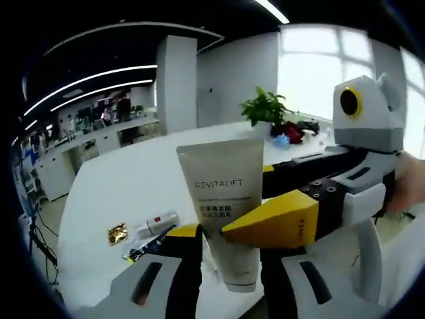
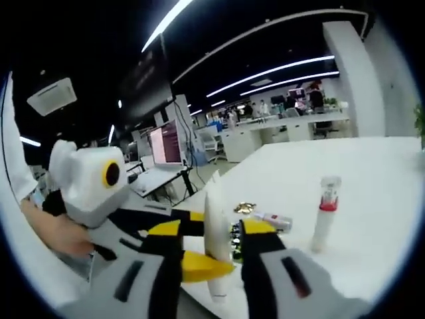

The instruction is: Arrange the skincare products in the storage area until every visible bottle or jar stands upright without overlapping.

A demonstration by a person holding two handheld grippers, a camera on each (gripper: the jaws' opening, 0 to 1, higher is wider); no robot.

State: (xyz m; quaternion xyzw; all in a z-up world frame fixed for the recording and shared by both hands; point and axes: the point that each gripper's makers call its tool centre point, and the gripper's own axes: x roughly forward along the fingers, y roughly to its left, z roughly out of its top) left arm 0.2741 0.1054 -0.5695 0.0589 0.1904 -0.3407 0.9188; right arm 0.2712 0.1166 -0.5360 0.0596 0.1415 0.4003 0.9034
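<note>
Open-plan office. Large white tabletop [image 1: 119, 186] with curved edge. White square column [image 1: 178, 83] and white wall behind it; bright window [image 1: 319, 70] at right, washed out. Dark ceiling with long curved light strips [image 1: 93, 78]. Potted green plant [image 1: 265, 107] at far end of tabletop. Rows of white desks [image 1: 99, 136] behind, people there too small to make out. Right gripper view: more ceiling strips [image 2: 272, 70], lit monitor [image 2: 165, 145] on a side desk, ceiling air vent [image 2: 53, 95], white column [image 2: 348, 66].

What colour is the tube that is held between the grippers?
The tube is beige-grey with white REVITALIFT lettering, clearest in the left gripper view.
</note>
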